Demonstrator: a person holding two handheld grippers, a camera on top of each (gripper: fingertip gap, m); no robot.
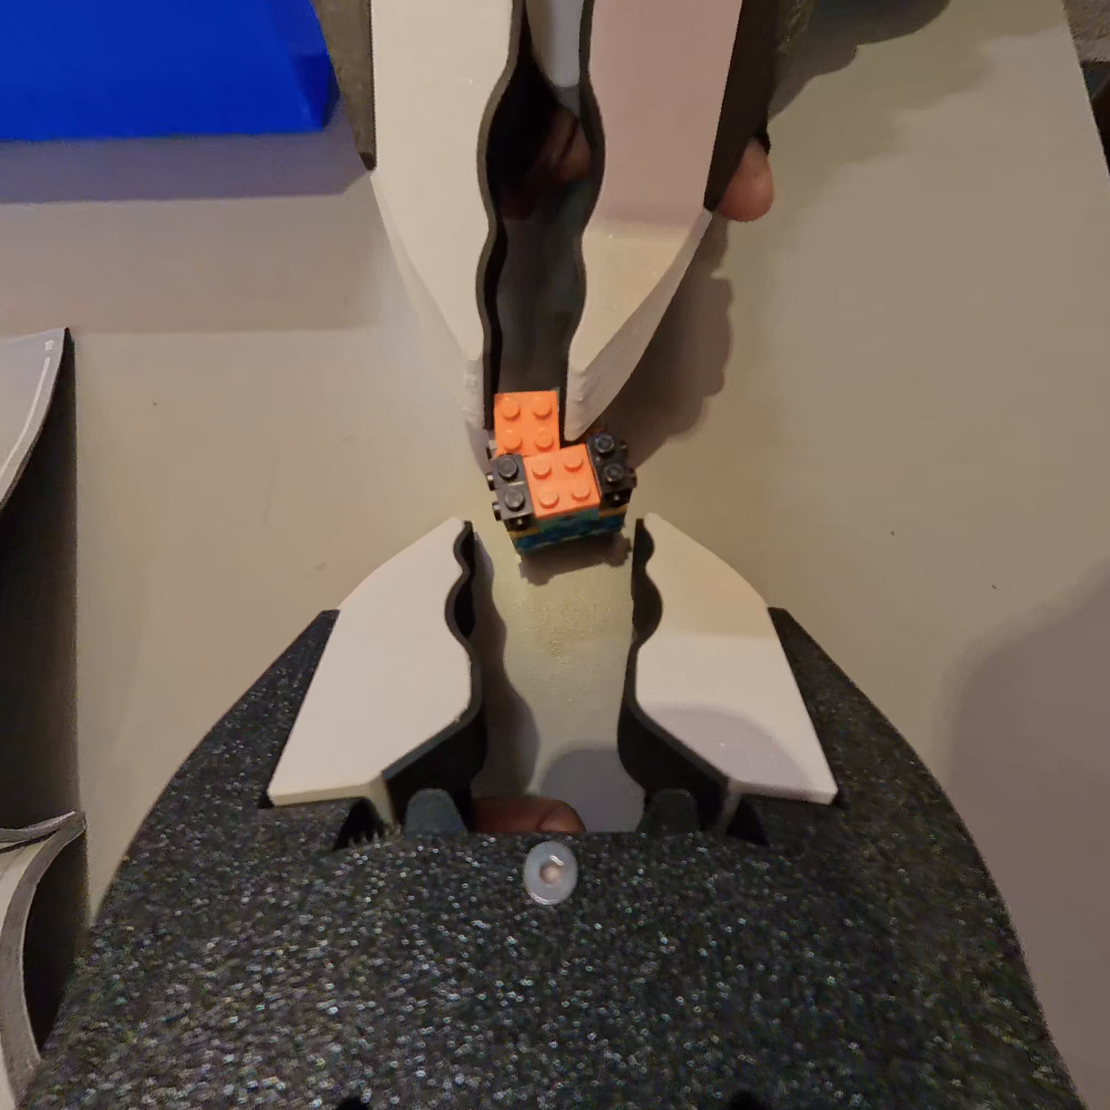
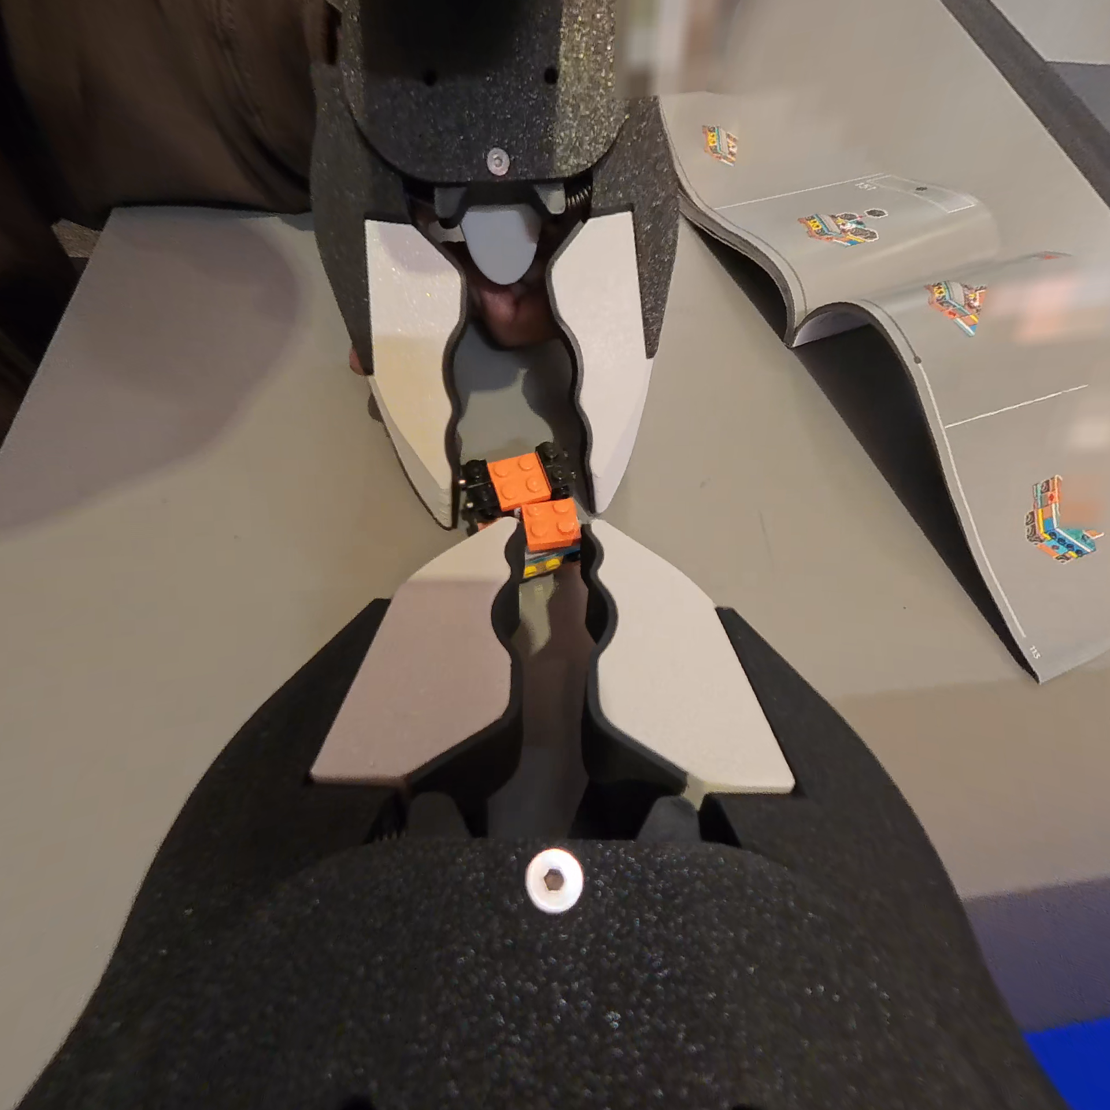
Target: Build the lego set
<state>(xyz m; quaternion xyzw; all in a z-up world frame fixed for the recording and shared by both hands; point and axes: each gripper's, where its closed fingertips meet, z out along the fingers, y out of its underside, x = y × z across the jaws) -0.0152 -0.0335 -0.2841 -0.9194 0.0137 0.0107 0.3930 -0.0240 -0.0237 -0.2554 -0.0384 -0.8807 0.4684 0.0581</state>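
Lego blocks (image 1: pixel 561 474) are meeting on the table (image 1: pixel 841 540): the right tool (image 1: pixel 525 420) is clamping one orange-topped block, the left tool (image 1: pixel 552 528) is standing open near the other. Studs need squaring before any pressing; booklet (image 2: pixel 901 300) lying nearby.

Warm, fairly dim indoor light falls from above, laying soft grey shadows on the pale surface (image 1: pixel 901 420) around each hand-held gripper. Wide-angle lenses bow the edges. The centre is sharp; the open booklet (image 2: pixel 901 270) in the right wrist view and the near black casings are slightly blurred
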